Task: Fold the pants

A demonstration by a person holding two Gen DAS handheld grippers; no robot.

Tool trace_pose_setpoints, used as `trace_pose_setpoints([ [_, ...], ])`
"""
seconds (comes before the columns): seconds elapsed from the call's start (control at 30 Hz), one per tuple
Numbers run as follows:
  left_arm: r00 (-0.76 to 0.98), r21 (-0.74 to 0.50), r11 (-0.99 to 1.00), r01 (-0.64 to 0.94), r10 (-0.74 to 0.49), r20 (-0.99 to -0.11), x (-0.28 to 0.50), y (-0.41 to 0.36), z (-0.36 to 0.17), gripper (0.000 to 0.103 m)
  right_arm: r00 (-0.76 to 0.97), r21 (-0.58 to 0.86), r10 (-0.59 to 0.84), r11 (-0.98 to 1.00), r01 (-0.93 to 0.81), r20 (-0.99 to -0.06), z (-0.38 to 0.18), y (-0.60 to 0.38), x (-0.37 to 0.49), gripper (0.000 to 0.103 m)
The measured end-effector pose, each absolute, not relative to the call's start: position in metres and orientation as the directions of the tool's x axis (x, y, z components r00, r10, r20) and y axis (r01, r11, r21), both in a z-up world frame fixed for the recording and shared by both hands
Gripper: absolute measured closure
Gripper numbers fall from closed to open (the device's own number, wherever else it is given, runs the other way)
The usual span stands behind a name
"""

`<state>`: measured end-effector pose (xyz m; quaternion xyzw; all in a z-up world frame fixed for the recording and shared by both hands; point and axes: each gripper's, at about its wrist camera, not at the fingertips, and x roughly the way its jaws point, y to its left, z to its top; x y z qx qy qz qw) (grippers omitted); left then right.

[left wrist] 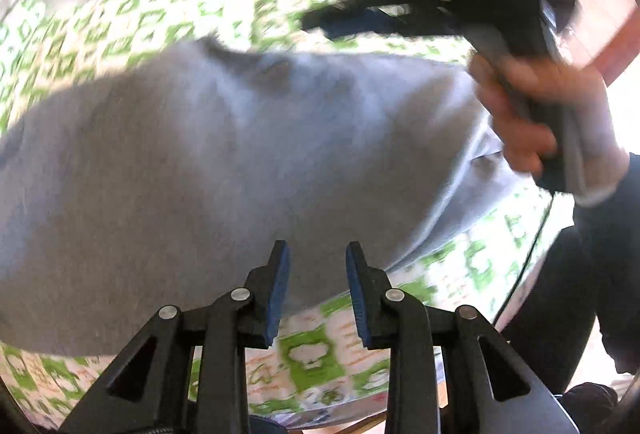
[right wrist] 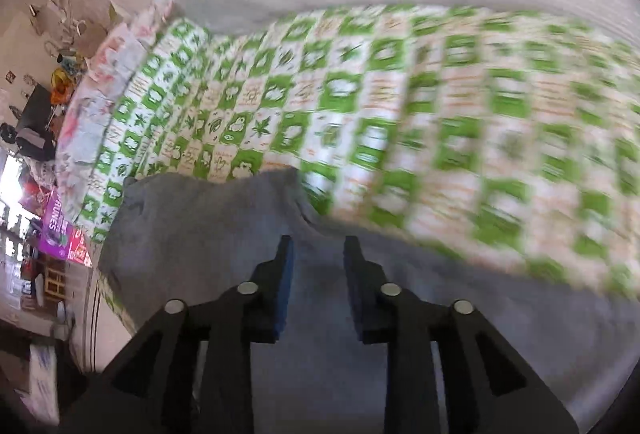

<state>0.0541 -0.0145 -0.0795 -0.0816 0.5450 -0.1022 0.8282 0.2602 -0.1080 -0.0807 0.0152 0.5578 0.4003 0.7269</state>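
My left gripper [left wrist: 316, 290] and right gripper [right wrist: 318, 288] hang over the grey pants [left wrist: 224, 162], jaws partly open, gripping nothing. The pants lie spread on the green-checked bedspread [right wrist: 360, 106]. Grabbing only the pants' top layer could bunch the fold.

Motion blur smears the grey pants [left wrist: 224, 170] across the left wrist view, and the frame's left edge cuts them off. The green-checked bedspread [right wrist: 500, 138] is sharp at the left of the right wrist view but streaks to a blur on its right side. The right claw [left wrist: 328, 22] shows only as a dark smear, so its jaw gap cannot be told there. Shelf clutter [right wrist: 44, 74] is too small to identify.
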Motion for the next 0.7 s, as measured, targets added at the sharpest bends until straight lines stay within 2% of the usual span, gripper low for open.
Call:
trace_pose_setpoints([
  [0.07,0.397,-0.232,0.966,0.117,-0.260,-0.881,0.059,-0.028,-0.069,0.065,0.096,0.469,0.608,0.695,-0.545,-0.788,-0.069,-0.147,0.252,0.070],
  [0.4,0.358,-0.156,0.927,0.342,-0.282,-0.890,0.091,-0.122,-0.058,0.065,0.291,0.427,0.497,0.862,-0.272,-0.818,-0.057,-0.354,0.213,0.069],
  [0.53,0.336,-0.126,0.894,0.430,-0.287,-0.897,0.092,-0.156,-0.057,0.065,0.321,0.412,0.451,0.893,-0.185,-0.833,-0.062,-0.403,0.198,0.069],
  [0.63,0.330,-0.056,0.859,0.509,-0.254,-0.909,0.092,-0.178,-0.058,0.064,0.327,0.365,0.416,0.908,-0.207,-0.849,-0.064,-0.418,0.190,0.069],
  [0.7,0.317,-0.010,0.821,0.570,-0.231,-0.920,0.098,-0.190,-0.061,0.064,0.333,0.296,0.383,0.912,-0.283,-0.862,-0.061,-0.417,0.188,0.069],
])
